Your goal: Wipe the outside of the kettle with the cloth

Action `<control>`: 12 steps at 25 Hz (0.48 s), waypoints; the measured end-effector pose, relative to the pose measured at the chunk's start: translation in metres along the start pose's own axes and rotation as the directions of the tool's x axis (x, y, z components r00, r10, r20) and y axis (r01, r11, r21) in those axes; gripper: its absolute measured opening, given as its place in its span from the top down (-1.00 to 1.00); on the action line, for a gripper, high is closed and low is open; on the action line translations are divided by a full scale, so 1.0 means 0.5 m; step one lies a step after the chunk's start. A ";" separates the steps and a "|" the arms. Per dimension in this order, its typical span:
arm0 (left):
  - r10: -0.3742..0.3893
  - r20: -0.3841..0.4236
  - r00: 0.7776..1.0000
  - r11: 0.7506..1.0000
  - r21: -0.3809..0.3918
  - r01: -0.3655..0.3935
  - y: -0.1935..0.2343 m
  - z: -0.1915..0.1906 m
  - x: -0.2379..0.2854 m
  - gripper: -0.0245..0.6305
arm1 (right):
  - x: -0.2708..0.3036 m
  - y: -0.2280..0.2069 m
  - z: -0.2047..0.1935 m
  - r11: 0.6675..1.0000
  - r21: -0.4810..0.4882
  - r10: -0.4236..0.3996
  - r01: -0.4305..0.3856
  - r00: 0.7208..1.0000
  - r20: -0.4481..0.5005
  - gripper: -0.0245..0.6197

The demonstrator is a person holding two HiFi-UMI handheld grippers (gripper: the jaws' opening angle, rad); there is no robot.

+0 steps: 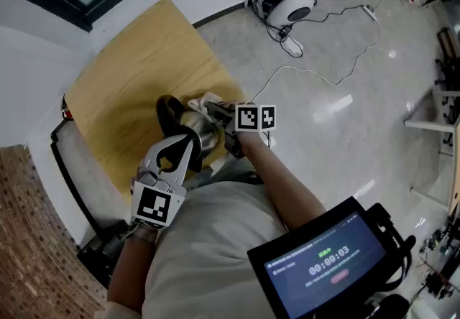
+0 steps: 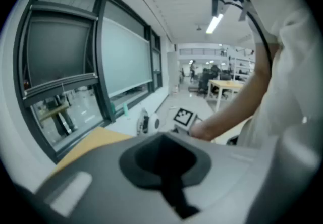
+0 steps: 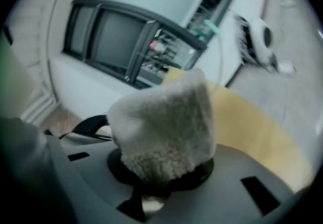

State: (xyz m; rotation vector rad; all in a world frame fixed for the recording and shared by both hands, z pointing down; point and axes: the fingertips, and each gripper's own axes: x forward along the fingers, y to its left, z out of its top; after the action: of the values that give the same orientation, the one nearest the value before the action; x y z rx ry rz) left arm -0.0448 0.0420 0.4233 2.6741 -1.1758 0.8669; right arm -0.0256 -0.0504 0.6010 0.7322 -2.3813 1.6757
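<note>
A steel kettle (image 1: 198, 132) with a black handle (image 1: 167, 115) stands on the wooden table (image 1: 136, 66) near its front corner. My right gripper (image 1: 219, 120) is shut on a fluffy off-white cloth (image 1: 205, 103) and holds it against the kettle's far upper side. In the right gripper view the cloth (image 3: 164, 127) bulges out of the right gripper (image 3: 161, 167), with the black kettle handle (image 3: 87, 124) behind it at the left. My left gripper (image 1: 183, 146) reaches in over the kettle's near side. In its own view the left gripper (image 2: 164, 162) has its jaws together; the kettle is hidden there.
A white round device (image 1: 291, 7) with tangled cables lies on the grey floor beyond the table. A black bench frame (image 1: 68, 167) runs along the table's left edge. A tablet (image 1: 323, 260) is at my chest. Large windows (image 2: 75, 66) line the wall.
</note>
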 end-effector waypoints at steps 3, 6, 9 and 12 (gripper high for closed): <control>0.000 0.059 0.998 0.999 -0.036 0.002 0.001 0.006 -0.007 0.93 | 0.003 0.201 0.047 0.915 -0.281 0.295 -0.290 0.955 -0.026 0.62; 0.006 0.088 0.996 1.000 -0.021 -0.005 -0.002 0.004 -0.012 0.93 | 0.038 0.194 0.044 0.918 -0.226 0.317 -0.327 0.945 -0.081 0.61; -0.003 0.070 0.998 1.000 0.015 0.002 -0.008 0.006 -0.010 0.93 | 0.050 0.054 0.000 0.990 -0.126 0.039 -0.056 0.990 -0.138 0.61; -0.005 0.056 0.998 1.000 0.020 0.004 -0.003 0.007 -0.018 0.93 | -0.038 0.084 -0.016 0.993 0.021 0.117 -0.117 0.993 -0.014 0.62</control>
State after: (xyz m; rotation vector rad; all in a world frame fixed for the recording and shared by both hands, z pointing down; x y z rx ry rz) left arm -0.0468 0.0479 0.4160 2.7331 -1.1790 0.8116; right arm -0.0297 -0.0264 0.5609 0.5914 -2.4449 1.7447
